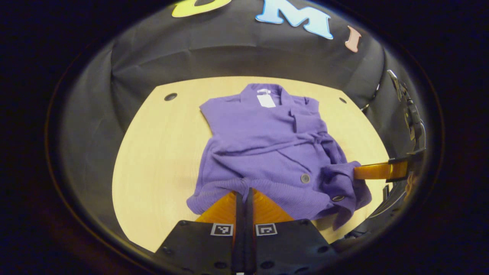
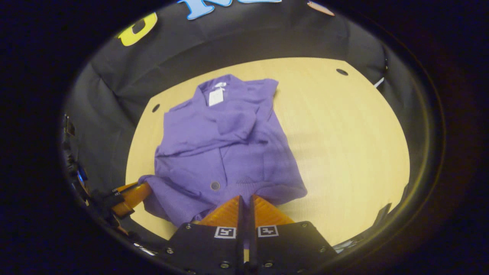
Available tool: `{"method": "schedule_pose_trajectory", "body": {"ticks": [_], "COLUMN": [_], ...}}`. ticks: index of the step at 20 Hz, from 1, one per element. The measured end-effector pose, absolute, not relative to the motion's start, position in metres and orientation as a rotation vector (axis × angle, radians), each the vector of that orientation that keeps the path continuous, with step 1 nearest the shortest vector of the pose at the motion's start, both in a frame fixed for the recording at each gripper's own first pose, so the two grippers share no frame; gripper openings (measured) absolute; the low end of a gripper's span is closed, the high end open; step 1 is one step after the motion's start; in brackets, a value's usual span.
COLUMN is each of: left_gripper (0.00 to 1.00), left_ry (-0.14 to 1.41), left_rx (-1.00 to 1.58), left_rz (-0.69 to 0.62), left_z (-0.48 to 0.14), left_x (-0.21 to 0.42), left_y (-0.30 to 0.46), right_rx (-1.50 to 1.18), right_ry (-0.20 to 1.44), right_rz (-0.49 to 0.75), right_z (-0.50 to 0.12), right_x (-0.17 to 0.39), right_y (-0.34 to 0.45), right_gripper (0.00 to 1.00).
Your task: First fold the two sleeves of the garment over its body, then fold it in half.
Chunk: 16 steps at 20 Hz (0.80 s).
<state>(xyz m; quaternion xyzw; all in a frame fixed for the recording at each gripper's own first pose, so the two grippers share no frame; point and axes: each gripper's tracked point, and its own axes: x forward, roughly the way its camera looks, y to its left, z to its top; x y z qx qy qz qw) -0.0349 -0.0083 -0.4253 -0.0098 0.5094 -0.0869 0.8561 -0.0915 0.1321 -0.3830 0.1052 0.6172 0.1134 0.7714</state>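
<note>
Garment (image 1: 267, 149): purple knit cardigan, ribbed hem, round buttons, white tag at collar; lay flat on bench, collar toward far wall, both sleeves folded across body.
Bench (image 1: 160, 152): pale wood-grain top, rounded outline, small dark holes near far corners.
Left hand-held gripper (image 1: 244, 194): fingers pressed together, tips tucked into bunched hem at near edge; cloth pinched between them, hem lifted and puckered there.
Right hand-held gripper (image 2: 244, 200): fingers closed tight on near hem, ribbed fabric gathered over tips.
Left gripper view: other hand-held gripper seen from side at right, finger reaching into hem corner; two buttons (image 1: 305, 178) visible, fabric heaped and rumpled at that corner.
Right gripper view: single button (image 2: 215, 185) near hem; wide bare bench on right of garment; other hand-held gripper at lower left, touching hem corner.
Wall: black cloth, creased.
</note>
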Motion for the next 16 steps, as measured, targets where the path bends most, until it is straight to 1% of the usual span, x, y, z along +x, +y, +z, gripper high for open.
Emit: {"method": "schedule_pose_trajectory", "body": {"ticks": [3, 4, 5, 13, 14, 15, 16], "left_gripper": [0.07, 0.07, 0.07, 0.07, 0.07, 0.07, 0.07], "left_ry": [1.03, 1.018, 1.004, 0.881, 0.867, 0.857, 0.857], "left_rx": [-0.065, -0.073, -0.073, -0.033, -0.021, -0.015, -0.022], "left_rz": [-0.156, -0.151, -0.145, -0.142, -0.146, -0.146, -0.148], "left_z": [-0.418, -0.416, -0.413, -0.393, -0.393, -0.395, -0.399], "left_x": [0.002, 0.014, 0.026, 0.132, 0.145, 0.157, 0.169], "left_y": [-0.007, -0.005, -0.002, 0.0, -0.002, -0.004, -0.008], "right_rx": [0.239, 0.248, 0.257, 0.287, 0.292, 0.297, 0.301], "right_ry": [1.275, 1.256, 1.24, 1.127, 1.115, 1.1, 1.081], "right_rz": [0.247, 0.244, 0.242, 0.217, 0.21, 0.202, 0.19], "right_z": [-0.373, -0.371, -0.368, -0.361, -0.364, -0.367, -0.368], "right_x": [-0.045, -0.032, -0.019, 0.083, 0.097, 0.111, 0.127], "right_y": [0.133, 0.133, 0.134, 0.136, 0.137, 0.137, 0.137], "right_gripper": [0.06, 0.02, 0.06, 0.06, 0.02, 0.06, 0.05]}}
